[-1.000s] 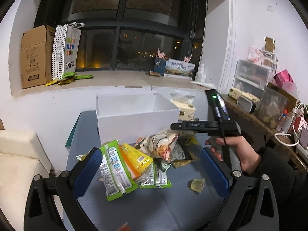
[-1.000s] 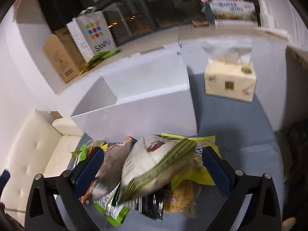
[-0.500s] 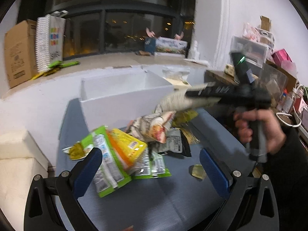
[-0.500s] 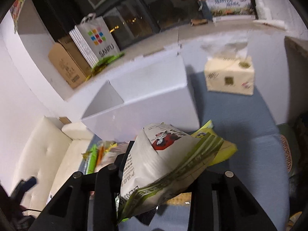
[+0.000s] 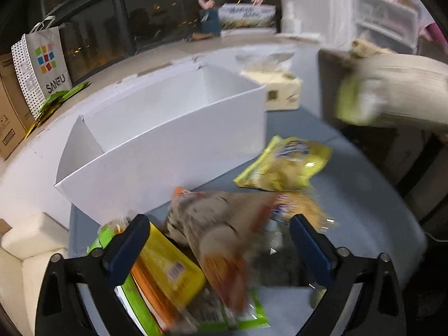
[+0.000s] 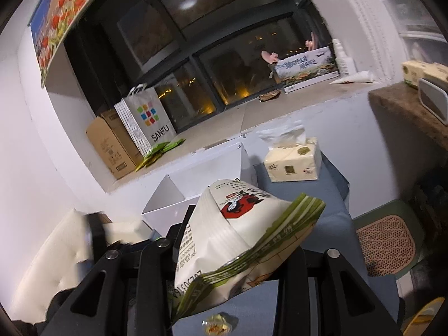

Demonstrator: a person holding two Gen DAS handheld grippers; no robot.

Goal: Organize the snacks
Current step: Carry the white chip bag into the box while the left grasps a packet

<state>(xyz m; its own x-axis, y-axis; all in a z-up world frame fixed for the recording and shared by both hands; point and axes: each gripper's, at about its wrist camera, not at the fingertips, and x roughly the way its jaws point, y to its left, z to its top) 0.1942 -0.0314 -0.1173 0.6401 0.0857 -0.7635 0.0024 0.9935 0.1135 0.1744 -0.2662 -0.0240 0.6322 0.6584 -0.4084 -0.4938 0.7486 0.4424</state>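
One white box (image 5: 168,151); one "SANFU" bag (image 6: 145,117). Right gripper (image 6: 232,254) clamped on cream packet (image 6: 240,232); left gripper (image 5: 218,238) closing, pads clear of the tan packet (image 5: 221,224) between them.

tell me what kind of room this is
Probably a lived-in room at home: a cream sofa beside a low blue table, a tissue box, and a wide window sill with a shopping bag.

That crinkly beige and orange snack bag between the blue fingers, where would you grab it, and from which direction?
Grip the crinkled beige and orange snack bag across its puffy middle, coming from above. It lies on top of the pile with its long axis running between the left gripper pads, whose jaws are closing around it, so its narrow width fits.
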